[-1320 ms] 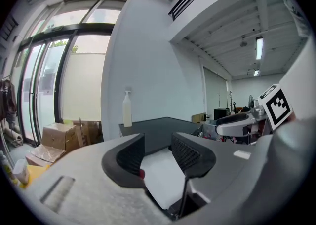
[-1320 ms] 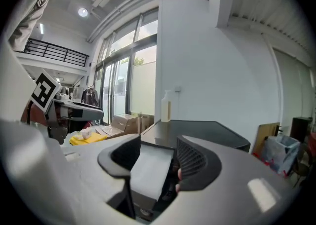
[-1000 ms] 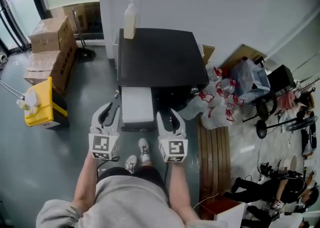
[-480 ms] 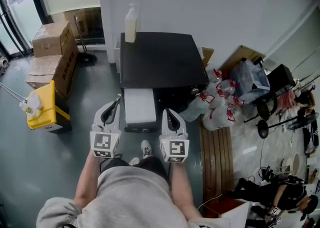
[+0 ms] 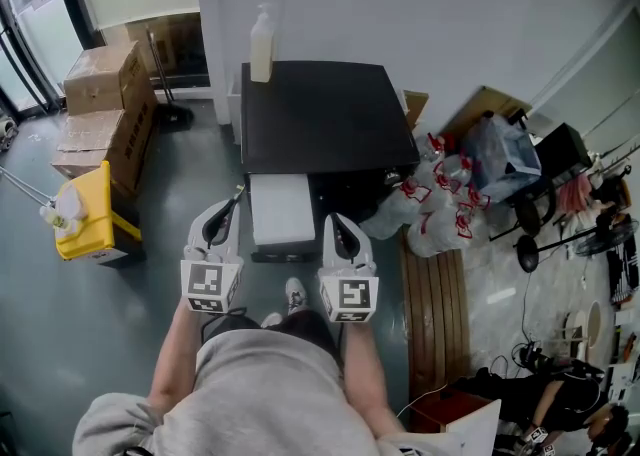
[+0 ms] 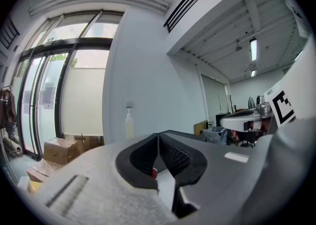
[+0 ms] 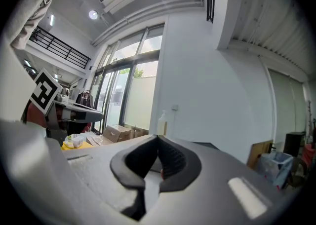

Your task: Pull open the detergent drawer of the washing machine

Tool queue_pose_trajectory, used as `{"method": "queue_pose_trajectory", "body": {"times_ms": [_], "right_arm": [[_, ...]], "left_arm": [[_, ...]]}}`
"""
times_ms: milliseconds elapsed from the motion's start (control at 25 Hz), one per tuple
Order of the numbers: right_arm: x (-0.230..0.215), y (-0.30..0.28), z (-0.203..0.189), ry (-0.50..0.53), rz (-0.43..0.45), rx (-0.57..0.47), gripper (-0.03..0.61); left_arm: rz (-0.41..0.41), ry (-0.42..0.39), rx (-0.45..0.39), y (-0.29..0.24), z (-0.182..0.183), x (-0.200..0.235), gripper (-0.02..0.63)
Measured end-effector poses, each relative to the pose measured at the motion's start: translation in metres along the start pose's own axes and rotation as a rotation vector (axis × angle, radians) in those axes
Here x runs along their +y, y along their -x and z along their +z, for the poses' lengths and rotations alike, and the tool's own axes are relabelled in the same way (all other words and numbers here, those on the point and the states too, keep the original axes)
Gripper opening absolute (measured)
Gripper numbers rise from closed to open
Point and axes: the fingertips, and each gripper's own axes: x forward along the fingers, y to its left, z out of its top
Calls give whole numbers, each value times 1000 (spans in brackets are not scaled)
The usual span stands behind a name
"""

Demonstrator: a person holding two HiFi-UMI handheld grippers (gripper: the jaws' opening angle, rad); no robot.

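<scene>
white wall | grey floor | daylit glass doors | cardboard boxes by doors | ceiling lamp

Looking down, the washing machine shows only its black top, front face tucked out of sight beneath, and the person's grey top covers the legs down to one shoe. The bottle at the back corner is too small to read, and someone in dark clothes is sliced off by the bottom-right edge. Along the left gripper and right gripper, their own grey bodies wall off everything lower down.
</scene>
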Motion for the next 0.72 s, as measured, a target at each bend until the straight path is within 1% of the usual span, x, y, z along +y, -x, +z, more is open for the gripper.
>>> {"method": "queue_pose_trajectory", "body": {"times_ms": [240, 480, 720], "right_arm": [[-4, -3, 0, -1, -5, 4, 6], [-6, -8, -1, -6, -7, 1, 6], [-6, -10, -2, -3, -2, 3, 6]], "left_arm": [[-4, -15, 1, -4, -1, -1, 20], [-6, -3, 4, -8, -1, -2, 20], [-2, -16, 9, -8, -4, -1, 20]]}}
